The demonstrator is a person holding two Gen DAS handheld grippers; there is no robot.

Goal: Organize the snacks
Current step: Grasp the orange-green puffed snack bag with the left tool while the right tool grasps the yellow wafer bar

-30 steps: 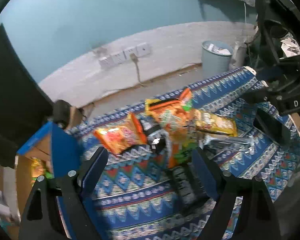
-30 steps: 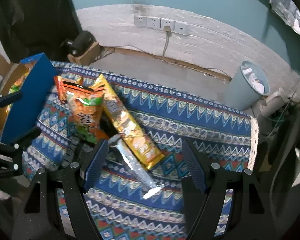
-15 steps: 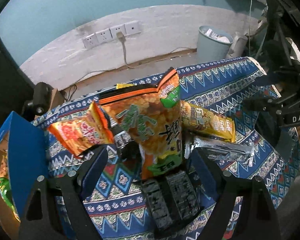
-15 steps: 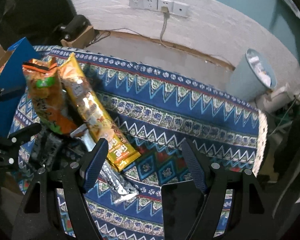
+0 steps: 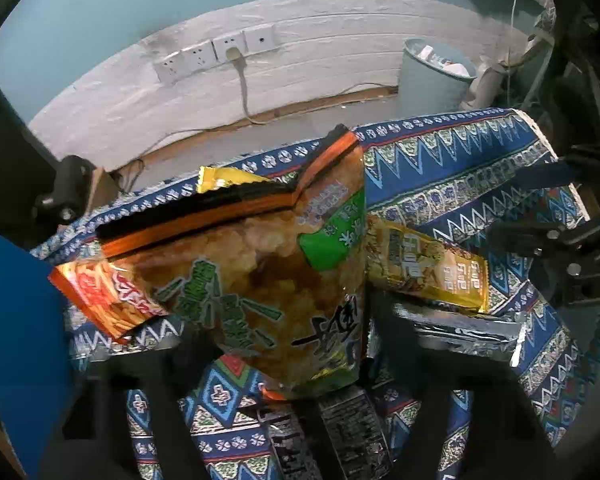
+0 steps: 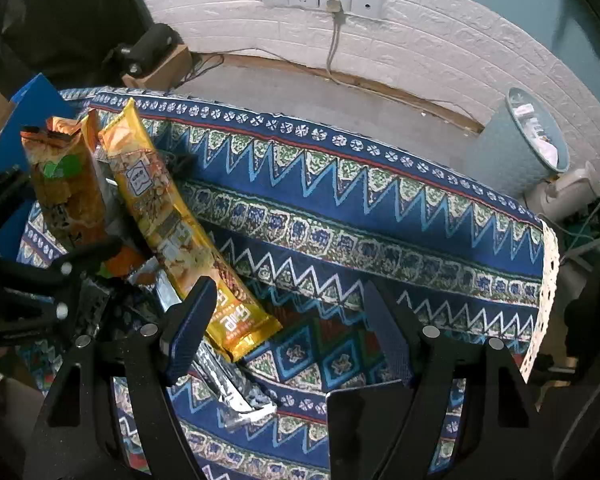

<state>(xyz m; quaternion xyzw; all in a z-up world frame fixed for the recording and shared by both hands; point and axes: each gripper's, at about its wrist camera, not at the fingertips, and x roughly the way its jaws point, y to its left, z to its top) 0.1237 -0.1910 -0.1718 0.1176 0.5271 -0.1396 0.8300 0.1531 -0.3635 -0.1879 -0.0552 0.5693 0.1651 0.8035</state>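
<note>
Right wrist view: bare patterned cloth (image 6: 380,216) beyond yellow snack pack (image 6: 171,216).

hidden: left tool (image 5: 283,364) fingertips, behind orange chip bag (image 5: 259,280) | blurred

Orange-and-green snack bag (image 5: 259,280), yellow wrapper (image 6: 179,216) and silver packet (image 5: 460,330) lie on a blue zigzag-patterned cloth (image 6: 380,216); blue-padded black tongs (image 6: 287,332).

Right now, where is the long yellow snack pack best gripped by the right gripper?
Probably across its narrow width near the lower end, from above. The long yellow snack pack lies flat on the cloth, that end nearest the open right gripper; its far end crowds the orange bag.
</note>
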